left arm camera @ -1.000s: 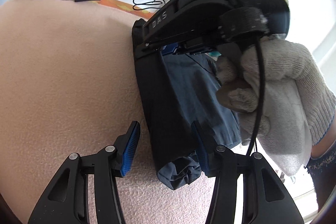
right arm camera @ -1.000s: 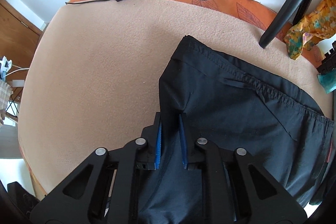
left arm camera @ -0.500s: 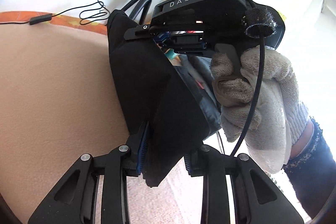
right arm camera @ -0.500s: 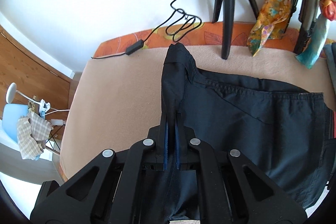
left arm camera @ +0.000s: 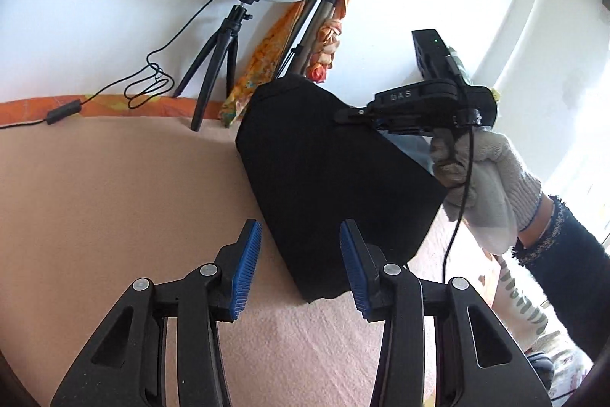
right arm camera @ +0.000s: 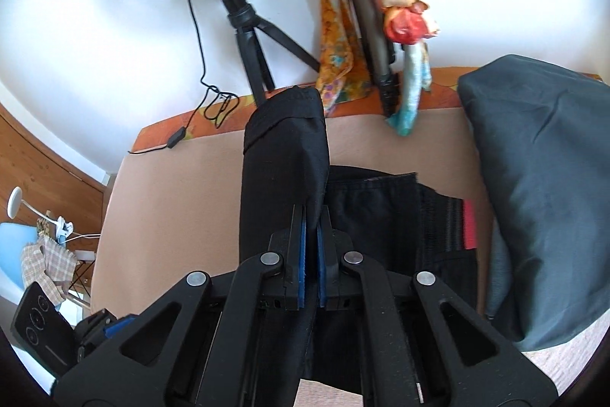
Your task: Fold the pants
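Observation:
The black pants (left arm camera: 328, 174) hang as a lifted flap above the beige blanket-covered table (left arm camera: 114, 201). My right gripper (right arm camera: 312, 235) is shut on a fold of the pants (right arm camera: 284, 170) and holds it raised; it shows from the side in the left wrist view (left arm camera: 347, 115), held by a gloved hand. The rest of the pants (right arm camera: 381, 216) lies flat on the table below, with a black waistband and a red tag. My left gripper (left arm camera: 301, 266) is open and empty, its blue pads on either side of the flap's lower edge, not touching it.
A ring light on a black tripod (left arm camera: 225, 48) stands at the table's far edge, with a looped black cable (left arm camera: 148, 86). Orange patterned cloths (right arm camera: 335, 37) hang by the wall. A dark grey pillow (right arm camera: 545, 185) lies to the right.
My left gripper has opened and let go of the pants. My right gripper has lifted its fold higher, away from the table.

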The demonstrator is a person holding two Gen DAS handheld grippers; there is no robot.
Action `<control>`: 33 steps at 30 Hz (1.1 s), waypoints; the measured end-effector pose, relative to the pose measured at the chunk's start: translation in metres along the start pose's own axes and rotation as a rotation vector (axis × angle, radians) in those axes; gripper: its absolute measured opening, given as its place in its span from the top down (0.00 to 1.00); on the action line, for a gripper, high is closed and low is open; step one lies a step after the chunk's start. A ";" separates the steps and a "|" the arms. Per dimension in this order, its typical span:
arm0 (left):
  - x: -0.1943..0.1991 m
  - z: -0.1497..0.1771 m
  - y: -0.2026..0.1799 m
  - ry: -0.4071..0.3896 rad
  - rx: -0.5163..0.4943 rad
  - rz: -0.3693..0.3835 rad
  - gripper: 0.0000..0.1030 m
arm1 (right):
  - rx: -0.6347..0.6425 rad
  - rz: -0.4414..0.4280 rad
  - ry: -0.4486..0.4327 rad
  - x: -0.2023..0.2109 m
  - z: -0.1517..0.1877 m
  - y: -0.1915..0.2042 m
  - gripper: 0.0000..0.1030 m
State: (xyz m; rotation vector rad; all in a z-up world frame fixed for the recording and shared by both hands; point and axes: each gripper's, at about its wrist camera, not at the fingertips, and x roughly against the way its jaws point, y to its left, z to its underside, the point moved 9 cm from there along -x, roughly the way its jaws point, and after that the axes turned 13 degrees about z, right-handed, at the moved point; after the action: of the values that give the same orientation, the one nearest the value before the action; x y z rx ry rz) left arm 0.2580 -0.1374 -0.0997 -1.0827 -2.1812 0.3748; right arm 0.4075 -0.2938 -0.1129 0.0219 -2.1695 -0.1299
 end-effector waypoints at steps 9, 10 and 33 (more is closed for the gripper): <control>-0.083 0.016 -0.018 0.136 -0.089 -0.005 0.60 | -0.022 0.107 0.038 -0.025 0.020 -0.066 0.95; -0.091 0.020 -0.021 0.156 -0.105 -0.004 0.60 | -0.028 0.112 0.046 -0.028 0.022 -0.071 0.95; -0.135 0.056 -0.038 0.279 -0.183 -0.068 0.60 | 0.084 0.163 -0.060 0.000 0.031 -0.081 0.83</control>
State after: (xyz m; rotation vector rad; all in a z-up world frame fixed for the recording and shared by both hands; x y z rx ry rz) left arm 0.2567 -0.2647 -0.1799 -1.0835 -2.0235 -0.0086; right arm 0.3785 -0.3715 -0.1384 -0.1116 -2.2256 0.0549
